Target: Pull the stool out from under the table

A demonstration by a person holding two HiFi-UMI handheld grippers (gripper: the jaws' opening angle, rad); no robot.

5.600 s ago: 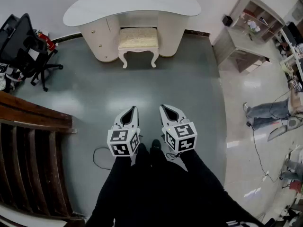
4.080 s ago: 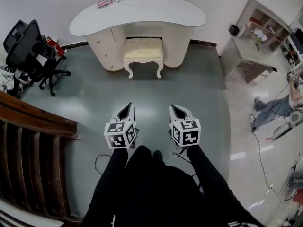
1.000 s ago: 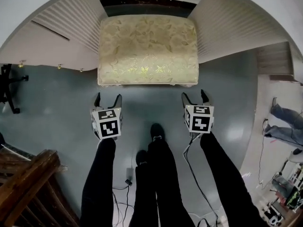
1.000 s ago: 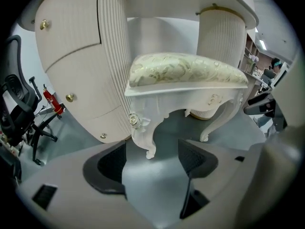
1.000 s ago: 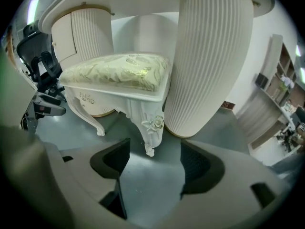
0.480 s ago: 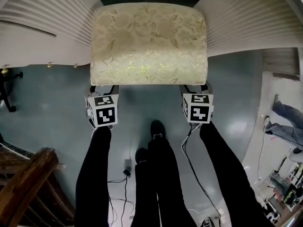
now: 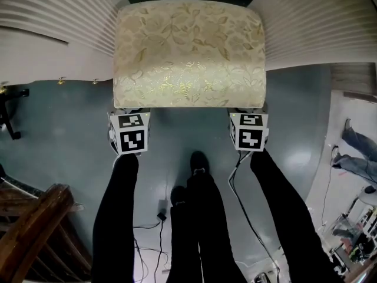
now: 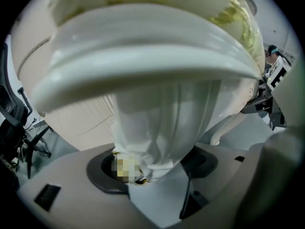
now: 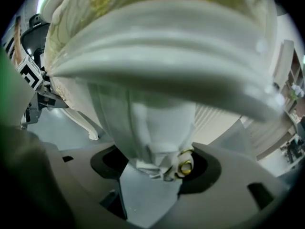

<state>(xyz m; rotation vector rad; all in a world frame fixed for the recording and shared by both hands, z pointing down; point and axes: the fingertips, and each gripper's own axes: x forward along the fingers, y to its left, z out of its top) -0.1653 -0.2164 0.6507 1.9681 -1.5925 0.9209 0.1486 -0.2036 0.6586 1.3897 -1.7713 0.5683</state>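
Where the stool (image 7: 188,52) stands: partly within the table's (image 7: 53,58) knee-hole, ribbed pedestals (image 7: 312,22) either side.
Left gripper (image 8: 152,175): apparently clamped on the stool's front-left leg.
Right gripper (image 9: 157,175): likewise, front-right leg.
Nearby: wooden railing (image 7: 29,223), floor cables (image 7: 159,217).
Markings: square codes on cubes (image 7: 131,133).

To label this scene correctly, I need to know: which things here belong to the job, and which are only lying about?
Job: stool, table, left hand-held gripper, right hand-held gripper, each gripping a front leg.
Lying about: office chair base, wooden railing, floor cables.
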